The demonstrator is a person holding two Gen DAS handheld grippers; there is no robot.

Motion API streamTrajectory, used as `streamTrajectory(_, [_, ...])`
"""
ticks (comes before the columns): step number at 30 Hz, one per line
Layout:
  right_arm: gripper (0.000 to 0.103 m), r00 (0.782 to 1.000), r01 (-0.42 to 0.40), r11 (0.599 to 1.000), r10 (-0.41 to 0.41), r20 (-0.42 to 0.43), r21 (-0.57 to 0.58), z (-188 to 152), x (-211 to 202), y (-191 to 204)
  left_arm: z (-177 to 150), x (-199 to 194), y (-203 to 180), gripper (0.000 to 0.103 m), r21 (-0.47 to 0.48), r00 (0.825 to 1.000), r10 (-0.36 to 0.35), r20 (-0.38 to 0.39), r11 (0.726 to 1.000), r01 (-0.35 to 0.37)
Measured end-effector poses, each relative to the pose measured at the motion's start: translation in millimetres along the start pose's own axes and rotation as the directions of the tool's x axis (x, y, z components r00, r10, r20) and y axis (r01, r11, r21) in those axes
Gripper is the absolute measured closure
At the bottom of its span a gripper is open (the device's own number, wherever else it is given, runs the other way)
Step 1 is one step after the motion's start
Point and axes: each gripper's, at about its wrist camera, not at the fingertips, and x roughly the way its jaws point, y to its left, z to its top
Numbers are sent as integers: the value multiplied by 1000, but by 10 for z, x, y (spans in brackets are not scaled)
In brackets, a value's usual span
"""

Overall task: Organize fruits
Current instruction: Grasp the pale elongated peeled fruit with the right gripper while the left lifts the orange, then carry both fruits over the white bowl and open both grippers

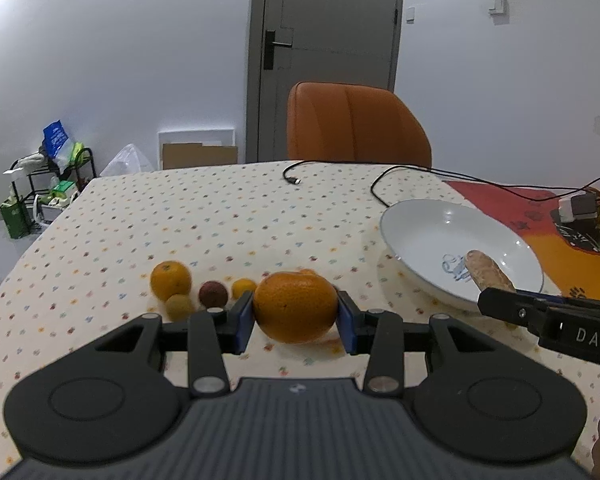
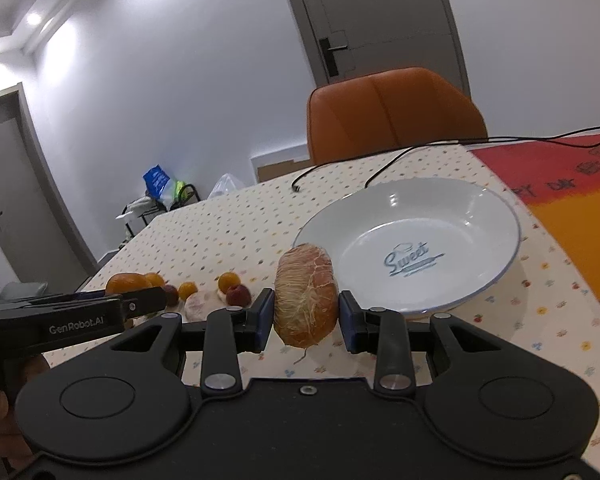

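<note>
We have both tools loaded at once, which makes sense for a job of gathering scattered fruit onto one dish. Our left gripper has its blue pads pressed against the sides of a large orange, gripped across its widest part so the round skin cannot roll out; whether it is lifted or touching the dotted tablecloth we cannot tell. Our right gripper pinches a pale, fibrous peeled citrus segment (pith threads hang from it) upright between its pads, held just short of the near rim of the white plate, whose printed centre is bare. From the left wrist view the segment seems to hang over the plate, so we judge it the first piece about to be set down. The other fruits lie in a loose cluster on the cloth to the left: a smaller orange, a dark red fruit, a small yellow one and a greenish one, well apart from the plate. A black cable trails behind the plate, clear of our path.
</note>
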Motion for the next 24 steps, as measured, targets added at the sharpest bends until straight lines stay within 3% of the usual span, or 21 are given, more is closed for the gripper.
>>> streamTrajectory(24, [70, 990, 125, 991, -129, 63, 56, 110, -52, -575, 204, 359, -589, 62, 66, 997, -75, 11, 995, 74])
